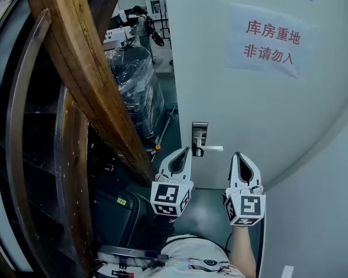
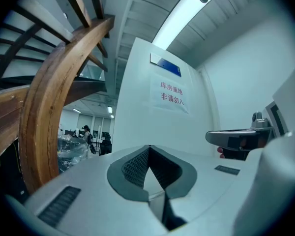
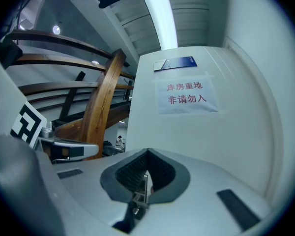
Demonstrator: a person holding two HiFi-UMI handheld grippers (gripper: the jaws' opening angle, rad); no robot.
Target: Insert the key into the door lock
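Note:
A white door (image 1: 249, 109) bears a metal lock plate (image 1: 199, 133) with a lever handle (image 1: 211, 149) near its left edge. My right gripper (image 1: 238, 154) points level at the door, just right of the handle, shut on a small metal key (image 3: 144, 183) that stands upright between its pads. My left gripper (image 1: 187, 149) sits just left of the lock plate, its tips closed together with nothing between them. In the left gripper view the left gripper (image 2: 148, 147) faces the door, and the right gripper (image 2: 238, 139) shows at its side. The keyhole itself is too small to make out.
A paper sign (image 1: 271, 41) with red print hangs high on the door. A curved wooden stair rail (image 1: 87, 68) rises close on the left. A plastic-wrapped bundle (image 1: 136, 86) and a distant person (image 1: 142, 25) show through the gap. A white wall (image 1: 325, 213) adjoins at the right.

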